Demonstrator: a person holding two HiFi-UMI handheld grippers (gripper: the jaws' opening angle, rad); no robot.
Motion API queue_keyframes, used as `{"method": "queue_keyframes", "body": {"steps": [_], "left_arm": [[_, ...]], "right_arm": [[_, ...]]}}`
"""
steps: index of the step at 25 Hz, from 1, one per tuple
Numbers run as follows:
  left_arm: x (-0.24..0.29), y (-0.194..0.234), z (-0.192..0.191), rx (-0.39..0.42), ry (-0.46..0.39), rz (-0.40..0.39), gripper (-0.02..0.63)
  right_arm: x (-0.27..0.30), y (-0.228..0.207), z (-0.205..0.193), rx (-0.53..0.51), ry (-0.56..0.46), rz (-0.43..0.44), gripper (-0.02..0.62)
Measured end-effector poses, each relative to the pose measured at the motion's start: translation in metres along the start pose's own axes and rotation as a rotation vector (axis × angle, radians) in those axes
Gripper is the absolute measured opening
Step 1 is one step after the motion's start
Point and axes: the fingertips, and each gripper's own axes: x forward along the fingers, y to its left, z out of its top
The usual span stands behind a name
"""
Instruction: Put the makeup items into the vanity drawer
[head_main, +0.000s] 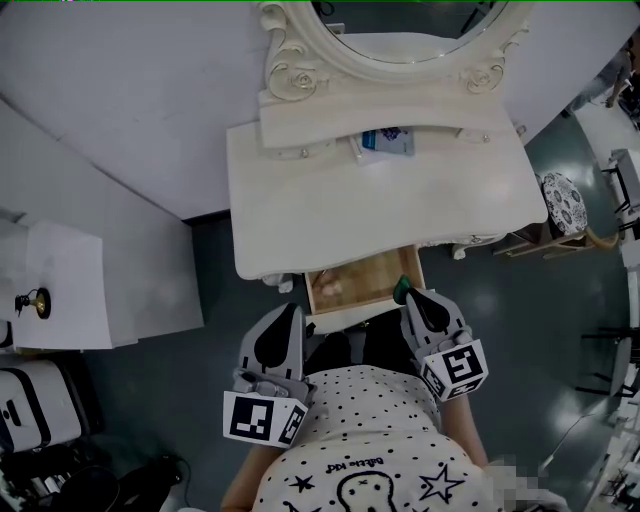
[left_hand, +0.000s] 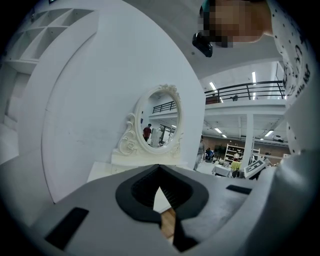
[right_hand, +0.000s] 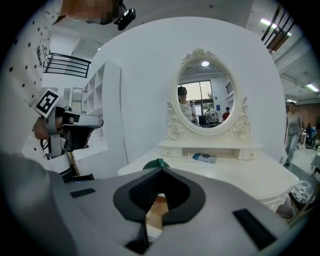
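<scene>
The white vanity (head_main: 300, 200) has its wooden drawer (head_main: 372, 272) pulled open, with a pale item (head_main: 335, 287) lying inside at the left. A blue-and-white packet (head_main: 388, 141) (right_hand: 204, 158) lies on the shelf under the mirror. A small dark green item (head_main: 402, 290) (right_hand: 156, 164) sits at the drawer's front right corner, right at the tips of my right gripper (head_main: 412, 297) (right_hand: 160, 170). Those jaws meet at the tips; I cannot tell if they touch the green item. My left gripper (head_main: 291, 312) (left_hand: 159, 167) is shut and empty, just left of the drawer front.
An oval mirror (head_main: 400, 40) (right_hand: 205, 95) stands at the back of the vanity. A patterned stool (head_main: 563, 203) stands to the right, and a low white cabinet (head_main: 60, 290) to the left. The person's dotted shirt (head_main: 370, 440) fills the near edge.
</scene>
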Motion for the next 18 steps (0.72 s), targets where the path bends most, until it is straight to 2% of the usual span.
{"method": "queue_keyframes", "body": {"steps": [10, 18], "left_arm": [[-0.007, 0.005, -0.001, -0.002, -0.005, 0.04, -0.003], [-0.011, 0.014, 0.007, 0.015, -0.021, 0.089, -0.003]], "right_arm": [[0.012, -0.007, -0.002, -0.027, 0.013, 0.009, 0.008], [0.036, -0.014, -0.018, -0.077, 0.077, 0.049, 0.008]]}}
